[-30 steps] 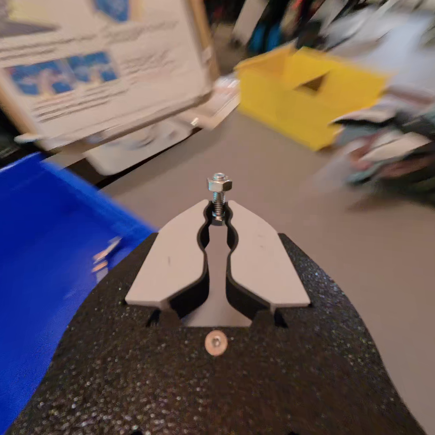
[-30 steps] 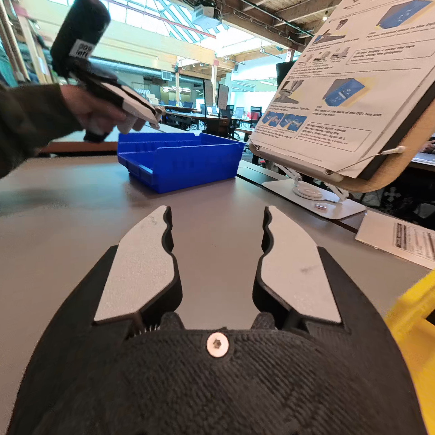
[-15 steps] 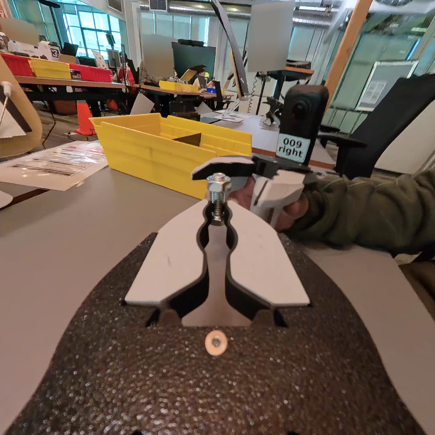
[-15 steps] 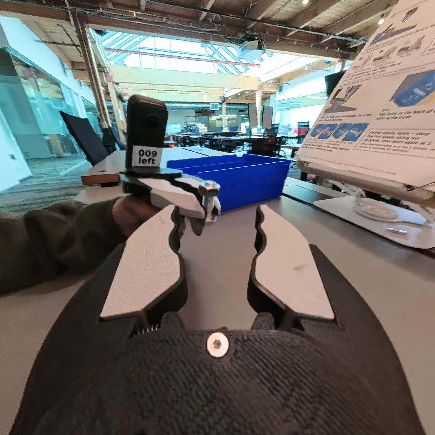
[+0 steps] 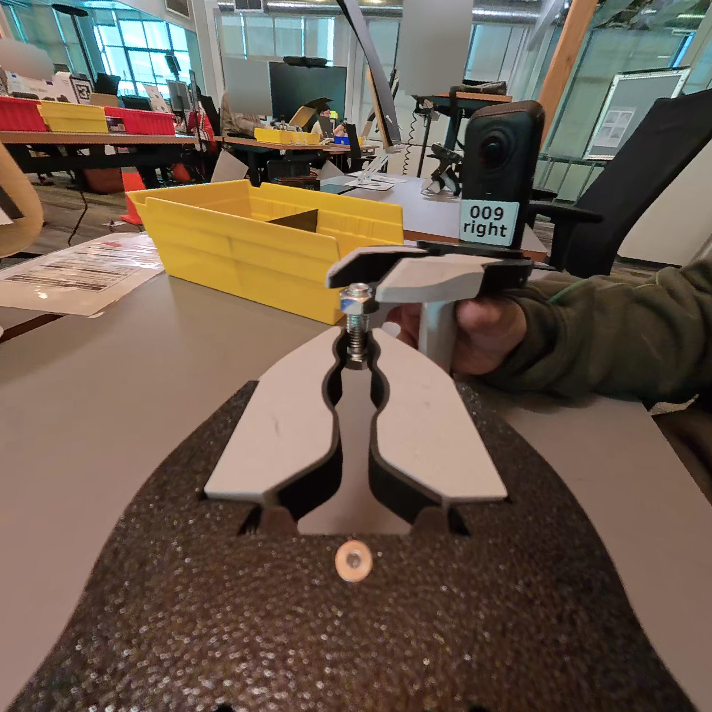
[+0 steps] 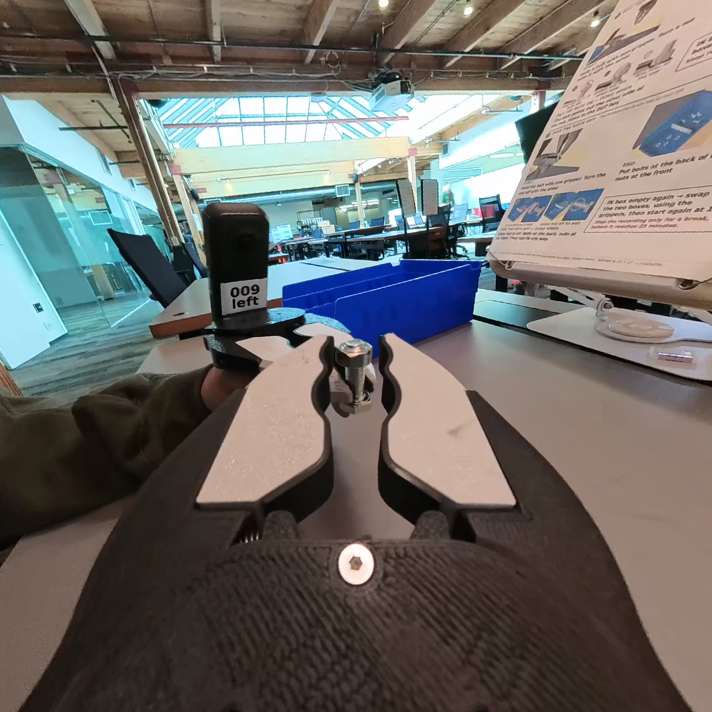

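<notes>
My left gripper is shut on the head end of a silver bolt and holds it upright above the grey table. A hex nut sits near the bolt's top. My right gripper has come in from the side, with one finger on each side of the nut. Its jaws are narrowed, and a small gap still shows beside the nut. In the left wrist view the right gripper brackets the nut from the right. In the right wrist view the left gripper shows behind the bolt.
A yellow bin stands on the table behind the bolt, with a printed sheet to its left. A blue bin stands on the other side. An instruction sheet on a stand is beside it. A black chair is beyond the table edge. Only a small space, under 4 cm, lies between the two pairs of fingers.
My left gripper swung from the blue bin toward the yellow bin with the bolt. My right gripper moved in to the bolt and narrowed its jaws around the nut.
</notes>
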Motion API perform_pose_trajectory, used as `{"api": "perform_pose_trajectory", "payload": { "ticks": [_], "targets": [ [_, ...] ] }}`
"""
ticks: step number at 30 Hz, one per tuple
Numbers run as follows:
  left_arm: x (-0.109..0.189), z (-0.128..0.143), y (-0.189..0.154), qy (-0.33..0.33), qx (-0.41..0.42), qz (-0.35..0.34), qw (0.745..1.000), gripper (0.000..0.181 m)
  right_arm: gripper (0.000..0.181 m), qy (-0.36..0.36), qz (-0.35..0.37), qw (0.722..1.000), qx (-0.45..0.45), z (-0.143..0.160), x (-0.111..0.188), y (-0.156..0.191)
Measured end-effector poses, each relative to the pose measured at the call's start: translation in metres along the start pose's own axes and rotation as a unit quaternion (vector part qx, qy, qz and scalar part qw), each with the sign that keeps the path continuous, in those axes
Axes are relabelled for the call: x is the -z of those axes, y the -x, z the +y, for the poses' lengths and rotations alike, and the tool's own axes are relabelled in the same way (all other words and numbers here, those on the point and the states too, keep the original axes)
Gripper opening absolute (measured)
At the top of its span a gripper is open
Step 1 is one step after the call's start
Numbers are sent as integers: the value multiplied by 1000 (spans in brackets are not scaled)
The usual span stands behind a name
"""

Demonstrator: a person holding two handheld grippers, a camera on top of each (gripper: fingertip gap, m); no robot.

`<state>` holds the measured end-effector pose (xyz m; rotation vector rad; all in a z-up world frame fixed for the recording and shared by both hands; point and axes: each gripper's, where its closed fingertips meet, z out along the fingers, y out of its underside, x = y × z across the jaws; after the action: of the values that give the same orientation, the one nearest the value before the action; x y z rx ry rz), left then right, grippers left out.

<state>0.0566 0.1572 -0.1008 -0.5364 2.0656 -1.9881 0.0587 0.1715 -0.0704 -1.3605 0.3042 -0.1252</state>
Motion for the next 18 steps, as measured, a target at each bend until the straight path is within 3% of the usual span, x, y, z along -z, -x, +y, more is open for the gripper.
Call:
{"api": "perform_pose_trajectory", "payload": {
  "ticks": [6, 9, 14, 18],
  "targets": [
    [1, -3, 7, -8, -1, -31, 999, 9, 28, 14, 15, 1000, 3, 1, 4, -9],
    [6, -13, 8, -38, 15, -25, 999, 9, 26, 37, 69, 997, 13, 7, 12, -31],
    [0, -4, 4, -11, 4, -21, 1000, 9, 37, 4, 0, 1000, -3, -4, 9, -6],
    [-5, -4, -3, -8, -8, -12, 1000, 9, 34, 21, 19, 999, 32, 1, 4, -4]
  ]
}}
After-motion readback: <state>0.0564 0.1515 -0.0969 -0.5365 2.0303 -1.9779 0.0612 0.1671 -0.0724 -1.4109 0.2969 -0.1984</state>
